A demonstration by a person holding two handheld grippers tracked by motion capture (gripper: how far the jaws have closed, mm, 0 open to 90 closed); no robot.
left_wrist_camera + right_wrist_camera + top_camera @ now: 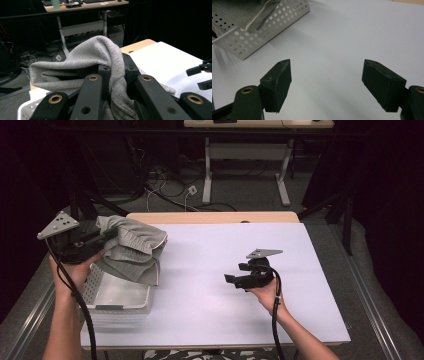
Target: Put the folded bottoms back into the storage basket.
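Left hand-held gripper (pixel 102 239) pinching grey cloth (pixel 134 251) over, apparently, basket (pixel 120 301), left of frame; right hand-held gripper (pixel 231 280) spread, empty.

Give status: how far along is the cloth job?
In hand: left gripper clamps the grey knitted cloth, held above the white perforated basket. Right gripper is open, holding nothing, over the white tabletop. Left: whether the cloth goes in or comes out isn't clear.

grey knit cloth (pixel 131 251) | bunched, lifted | hanging over white perforated basket (pixel 120 297)
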